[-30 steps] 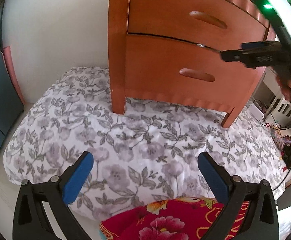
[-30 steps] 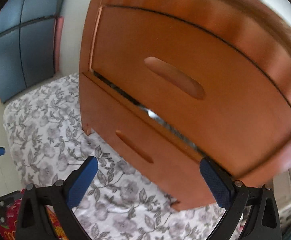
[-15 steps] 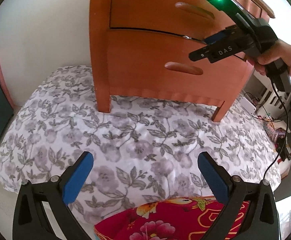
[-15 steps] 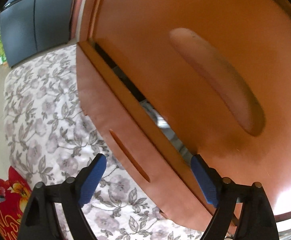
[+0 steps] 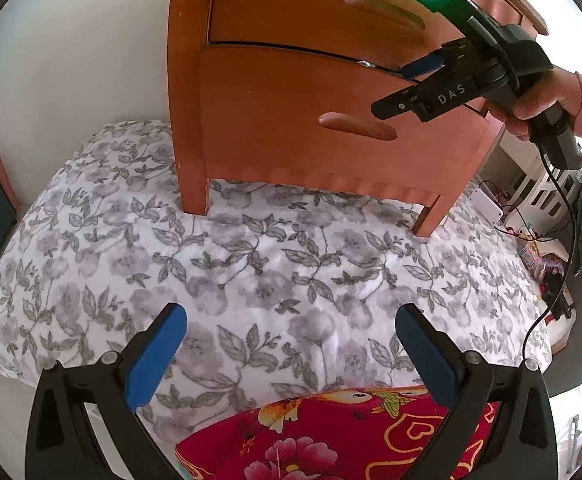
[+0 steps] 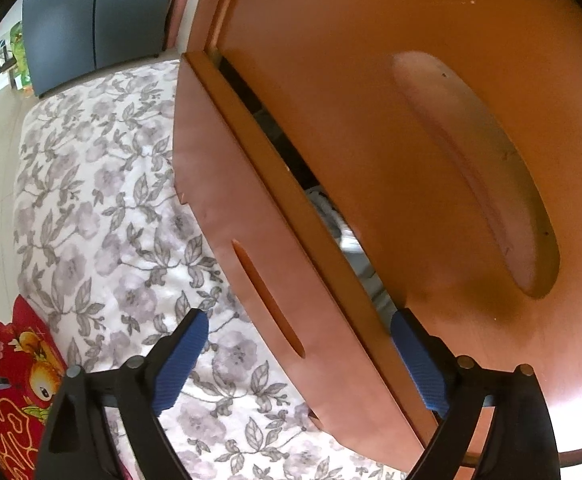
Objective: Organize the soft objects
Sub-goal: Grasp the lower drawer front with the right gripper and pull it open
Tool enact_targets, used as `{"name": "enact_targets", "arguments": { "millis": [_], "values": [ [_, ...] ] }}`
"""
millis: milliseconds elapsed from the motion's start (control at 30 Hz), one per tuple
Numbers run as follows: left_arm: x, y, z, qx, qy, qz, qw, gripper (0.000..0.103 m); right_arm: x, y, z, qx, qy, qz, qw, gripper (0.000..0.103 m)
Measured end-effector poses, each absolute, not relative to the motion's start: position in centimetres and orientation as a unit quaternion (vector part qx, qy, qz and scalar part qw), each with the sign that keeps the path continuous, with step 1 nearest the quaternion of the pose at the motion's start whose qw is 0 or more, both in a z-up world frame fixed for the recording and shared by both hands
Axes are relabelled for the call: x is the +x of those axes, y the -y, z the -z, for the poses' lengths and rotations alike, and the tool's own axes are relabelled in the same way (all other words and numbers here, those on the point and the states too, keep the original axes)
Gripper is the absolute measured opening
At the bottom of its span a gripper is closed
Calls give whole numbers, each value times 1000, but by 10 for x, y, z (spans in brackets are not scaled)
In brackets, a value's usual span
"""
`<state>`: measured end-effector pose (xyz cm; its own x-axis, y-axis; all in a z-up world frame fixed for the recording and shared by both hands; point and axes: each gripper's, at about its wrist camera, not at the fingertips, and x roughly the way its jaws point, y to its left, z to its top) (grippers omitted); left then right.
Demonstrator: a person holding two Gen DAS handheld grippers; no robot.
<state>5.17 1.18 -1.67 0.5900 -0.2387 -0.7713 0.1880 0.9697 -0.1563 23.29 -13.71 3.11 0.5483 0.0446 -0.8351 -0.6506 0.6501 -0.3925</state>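
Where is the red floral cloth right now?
In the left wrist view, the red floral cloth lies at the bottom edge, on the grey-flowered quilt's near end, just below the open left claw.

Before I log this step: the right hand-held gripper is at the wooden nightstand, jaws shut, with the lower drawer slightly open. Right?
Not quite. The right hand-held gripper is at the wooden nightstand and the lower drawer is slightly open, but the jaws stand open, holding nothing, as the right wrist view shows.

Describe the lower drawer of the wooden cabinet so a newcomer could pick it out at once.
Find the orange-brown wooden cabinet standing on the grey floral quilt. It has two stacked drawers, and the lower drawer is the one nearer the quilt. Unlike the upper drawer, it is pulled slightly out, leaving a dark gap above its top edge.
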Motion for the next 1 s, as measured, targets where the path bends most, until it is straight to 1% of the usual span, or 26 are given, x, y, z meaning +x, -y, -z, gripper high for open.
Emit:
{"name": "enact_targets", "arguments": {
  "millis": [100, 267, 433, 567, 667, 800, 900, 967, 1000],
  "values": [
    [52, -11, 17, -26, -437, 122, 891, 103, 233, 139, -33, -347, -427, -219, 806, 96],
    [52, -10, 18, -29, -440, 124, 889, 103, 228, 137, -32, -350, -435, -232, 796, 100],
    [52, -10, 18, -32, -441, 126, 888, 103, 227, 136, -34, -347, -445, -240, 790, 100],
    [53, -10, 20, -34, -445, 125, 886, 103, 233, 133, -30, -361, -444, -222, 789, 88],
    [54, -11, 21, -38, -447, 124, 885, 103, 238, 132, -27, -361, -446, -217, 790, 83],
    [54, -13, 21, -39, -447, 123, 885, 103, 236, 129, -24, -375, -441, -213, 787, 82],
    [55, -13, 21, -42, -448, 123, 885, 103, 234, 133, -28, -367, -437, -211, 794, 74],
    [55, -13, 20, -45, -451, 123, 883, 103, 232, 136, -32, -360, -437, -212, 796, 66],
    [54, -13, 20, -47, -452, 123, 882, 103, 230, 136, -33, -359, -438, -214, 796, 66]
  ]
}}
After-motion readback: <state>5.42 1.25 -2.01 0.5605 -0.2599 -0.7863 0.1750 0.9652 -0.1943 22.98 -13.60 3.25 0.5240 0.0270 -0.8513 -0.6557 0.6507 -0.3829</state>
